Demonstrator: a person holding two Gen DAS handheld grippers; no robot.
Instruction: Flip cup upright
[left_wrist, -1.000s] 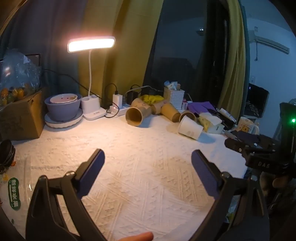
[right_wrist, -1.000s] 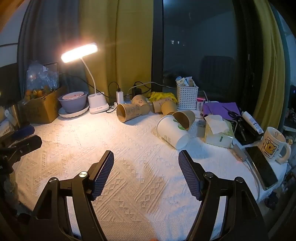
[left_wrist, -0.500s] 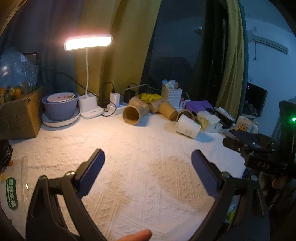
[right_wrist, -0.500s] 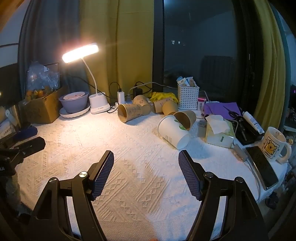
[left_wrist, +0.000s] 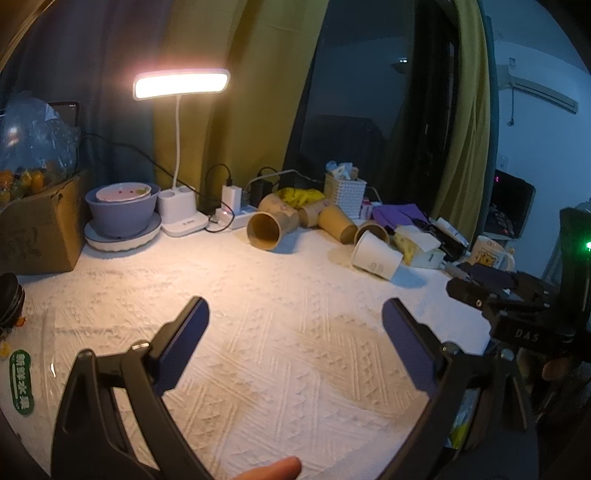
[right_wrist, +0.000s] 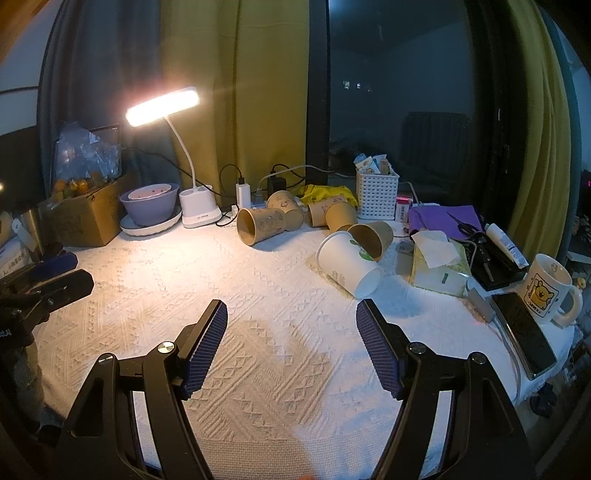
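Several paper cups lie on their sides at the far side of the white tablecloth (right_wrist: 258, 332). A white cup (right_wrist: 349, 264) lies nearest, its base toward me; it also shows in the left wrist view (left_wrist: 375, 254). A brown cup (right_wrist: 260, 225) lies with its mouth toward me, also in the left wrist view (left_wrist: 271, 225). My right gripper (right_wrist: 291, 317) is open and empty, well short of the cups. My left gripper (left_wrist: 295, 314) is open and empty over the cloth.
A lit desk lamp (right_wrist: 162, 105) stands at the back left beside a purple bowl (right_wrist: 149, 203) and a cardboard box (right_wrist: 85, 218). A tissue box (right_wrist: 439, 266), a mug (right_wrist: 546, 291), a phone (right_wrist: 524, 332) and a white basket (right_wrist: 376, 192) crowd the right side.
Both grippers have shifted only slightly; the view drifts a little back from the cups. Both stay open and empty.
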